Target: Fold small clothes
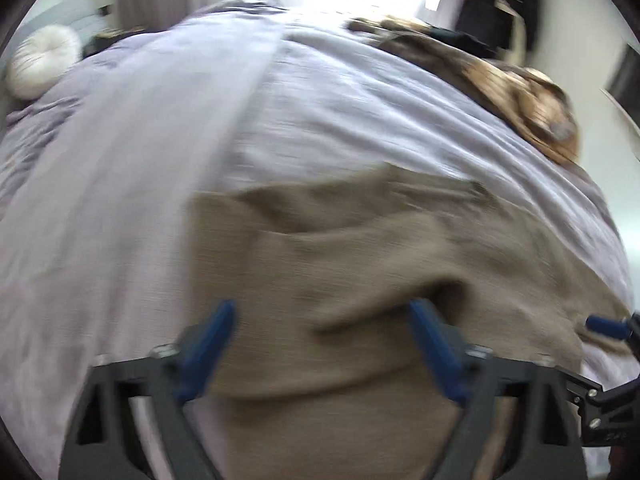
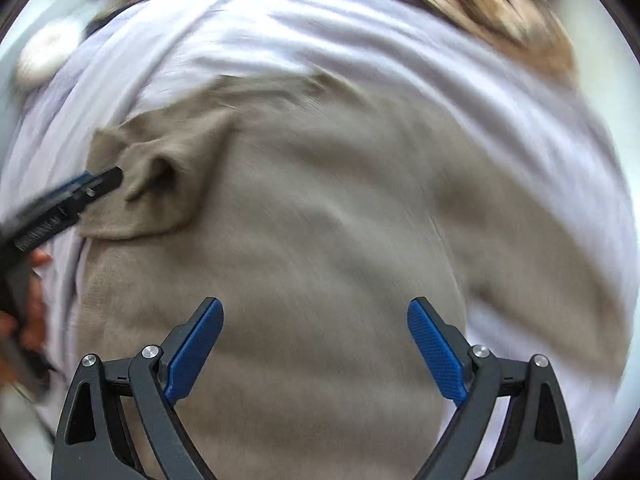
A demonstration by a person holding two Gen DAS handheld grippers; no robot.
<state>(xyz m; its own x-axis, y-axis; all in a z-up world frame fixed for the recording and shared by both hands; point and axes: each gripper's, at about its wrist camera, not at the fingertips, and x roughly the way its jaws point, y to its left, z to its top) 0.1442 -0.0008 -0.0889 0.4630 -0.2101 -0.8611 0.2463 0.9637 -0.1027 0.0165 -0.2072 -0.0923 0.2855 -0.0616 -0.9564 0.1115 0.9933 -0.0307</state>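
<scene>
A tan knit garment (image 1: 360,264) lies spread on a bed with a pale lilac cover (image 1: 160,140). My left gripper (image 1: 322,312) is open just above it, its blue pads wide apart, near a raised fold. In the right wrist view the same garment (image 2: 320,220) fills the middle. My right gripper (image 2: 316,312) is open above it with nothing between the pads. The left gripper's tip (image 2: 108,180) shows at the left edge, by a folded sleeve. The right gripper's blue tip (image 1: 604,324) shows at the right edge of the left wrist view. Both views are motion-blurred.
A brown patterned cloth (image 1: 520,92) lies at the bed's far right corner; it also shows in the right wrist view (image 2: 500,12). A white round cushion (image 1: 44,60) sits at the far left. Dark clothes (image 1: 500,4) hang by the back wall. A hand (image 2: 28,316) holds the left gripper.
</scene>
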